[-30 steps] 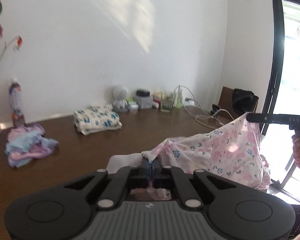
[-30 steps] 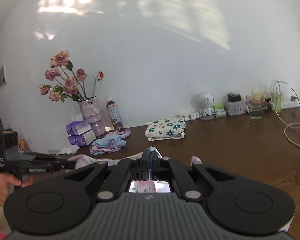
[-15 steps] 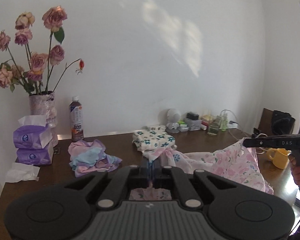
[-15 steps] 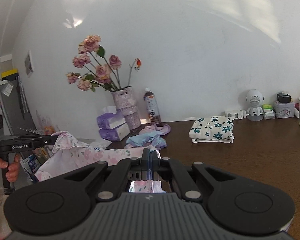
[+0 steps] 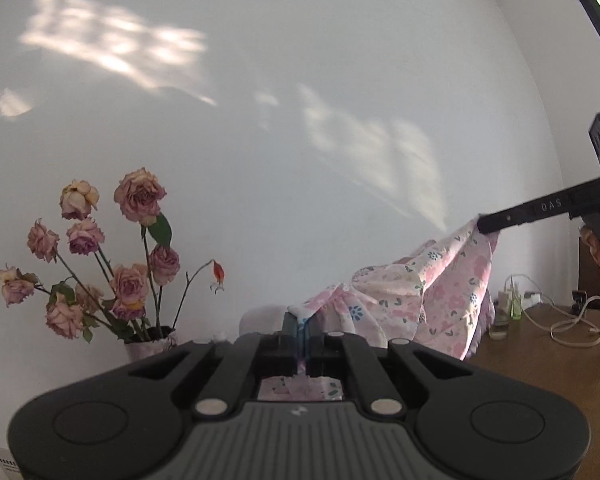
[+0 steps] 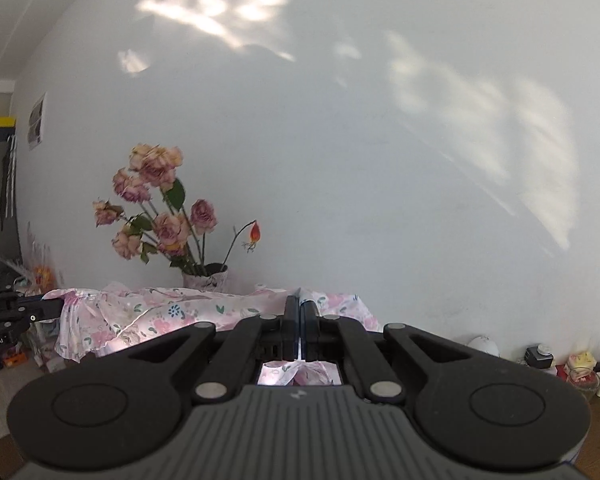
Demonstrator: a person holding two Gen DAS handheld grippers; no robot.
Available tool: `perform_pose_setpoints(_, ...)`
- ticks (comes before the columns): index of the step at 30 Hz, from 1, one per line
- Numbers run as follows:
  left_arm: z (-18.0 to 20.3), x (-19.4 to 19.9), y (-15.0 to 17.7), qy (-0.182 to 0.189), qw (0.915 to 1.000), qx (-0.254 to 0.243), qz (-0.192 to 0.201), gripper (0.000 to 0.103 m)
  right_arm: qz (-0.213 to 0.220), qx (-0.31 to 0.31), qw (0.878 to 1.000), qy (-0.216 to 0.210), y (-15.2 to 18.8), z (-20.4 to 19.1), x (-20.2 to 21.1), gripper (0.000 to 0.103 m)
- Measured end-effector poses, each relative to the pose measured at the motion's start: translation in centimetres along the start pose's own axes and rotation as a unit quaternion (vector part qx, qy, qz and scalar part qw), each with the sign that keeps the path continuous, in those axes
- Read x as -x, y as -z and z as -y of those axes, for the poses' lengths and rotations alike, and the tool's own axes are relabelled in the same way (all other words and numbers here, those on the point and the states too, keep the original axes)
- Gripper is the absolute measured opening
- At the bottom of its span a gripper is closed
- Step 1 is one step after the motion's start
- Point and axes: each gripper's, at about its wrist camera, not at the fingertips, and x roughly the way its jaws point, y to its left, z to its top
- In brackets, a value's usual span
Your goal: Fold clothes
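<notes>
A thin pink floral-print garment (image 6: 172, 314) hangs in the air above the counter (image 5: 540, 364), stretched between two grippers; it looks light, soft and limp, sagging in loose folds between its held points, so it is probably best taken at corners or hems and kept taut. The left gripper (image 5: 300, 326) is clamped on one edge of the cloth and the right gripper (image 6: 300, 314) on another. Behind, a vase of faded roses (image 6: 156, 220) stands against a white wall.
</notes>
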Motion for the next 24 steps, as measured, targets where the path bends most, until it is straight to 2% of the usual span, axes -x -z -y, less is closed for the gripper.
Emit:
perform_pose_setpoints(2, 0.2, 1.5, 2.8, 0.002, 0.9993, -0.016, -0.033, 0.002, -0.03, 0.013, 0.999, -0.028, 2.5, -1.2, -0.2, 0.0)
perform_pose_setpoints(5, 0.6, 3.2, 8.5, 0.013, 0.9932, -0.034, -0.111, 0.002, -0.118, 0.019, 0.99, -0.075, 8.1, -3.2, -1.9, 0.001)
perform_pose_setpoints(7, 1.1, 3.8, 13.0, 0.025, 0.982, -0.03, -0.185, 0.002, -0.194, 0.021, 0.976, -0.098, 12.7, -4.6, -3.5, 0.001)
perform_pose_setpoints(9, 1.4, 4.0, 16.9, 0.032, 0.9701, -0.018, -0.24, 0.002, -0.26, 0.024, 0.959, -0.11, 17.5, -6.1, -4.6, 0.001)
perform_pose_setpoints(11, 1.5, 4.4, 19.2, 0.037, 0.9626, 0.005, -0.268, 0.002, -0.295, 0.016, 0.949, -0.111, 20.9, -6.8, -5.1, 0.001)
perform_pose_setpoints(14, 1.0, 4.8, 20.6, 0.039, 0.9589, 0.036, -0.279, 0.004, -0.305, -0.009, 0.946, -0.11, 23.2, -7.1, -4.9, 0.001)
perform_pose_setpoints(19, -0.4, 4.2, 20.8, 0.038, 0.9563, 0.071, -0.281, 0.008, -0.303, -0.046, 0.946, -0.107, 24.5, -6.7, -3.8, 0.008)
perform_pose_setpoints(21, -0.4, 3.9, 20.1, 0.049, 0.9578, 0.07, -0.275, 0.007, -0.293, -0.058, 0.948, -0.106, 24.5, -6.2, -3.2, 0.02)
perform_pose_setpoints(23, -0.4, 3.7, 19.4, 0.06, 0.9592, 0.068, -0.268, 0.006, -0.28, -0.067, 0.952, -0.104, 24.3, -5.8, -2.5, 0.026)
perform_pose_setpoints(24, -0.9, 3.3, 18.6, 0.069, 0.96, 0.08, -0.259, 0.005, -0.278, -0.068, 0.953, -0.102, 24.3, -5.7, -2.4, 0.027)
